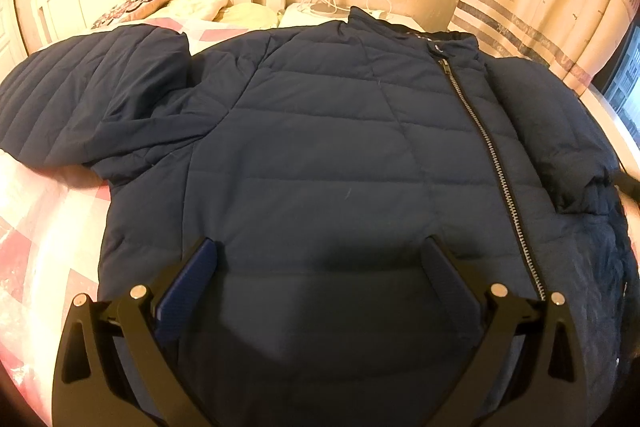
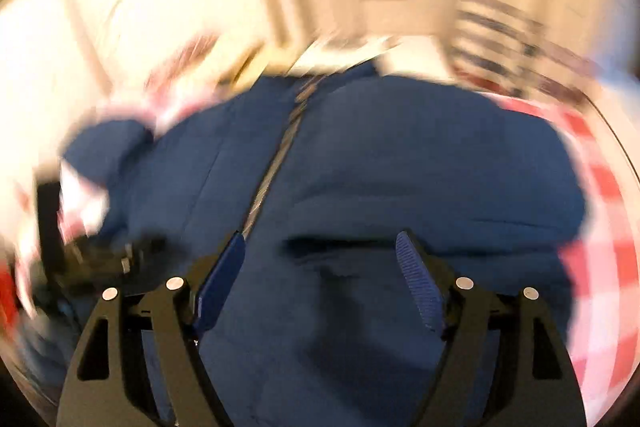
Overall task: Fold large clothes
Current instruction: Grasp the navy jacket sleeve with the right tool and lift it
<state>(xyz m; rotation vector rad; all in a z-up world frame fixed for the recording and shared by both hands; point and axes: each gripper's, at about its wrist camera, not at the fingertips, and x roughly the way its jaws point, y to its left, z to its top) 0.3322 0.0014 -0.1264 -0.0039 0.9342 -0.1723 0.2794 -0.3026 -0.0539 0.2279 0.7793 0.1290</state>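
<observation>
A navy quilted jacket (image 1: 320, 155) is spread front-up on a bed covered by a pink-and-white checked sheet (image 1: 48, 227), its zipper (image 1: 480, 139) closed up to the collar. No brand, label or writing can be read on it. The left gripper (image 1: 320, 255) is held wide open over the hem, gripping nothing. The right gripper (image 2: 320, 247) is likewise spread open and empty above the jacket.

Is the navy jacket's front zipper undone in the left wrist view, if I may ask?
No, the zipper of the navy jacket runs closed from the hem up to the collar, with both front panels joined.
</observation>
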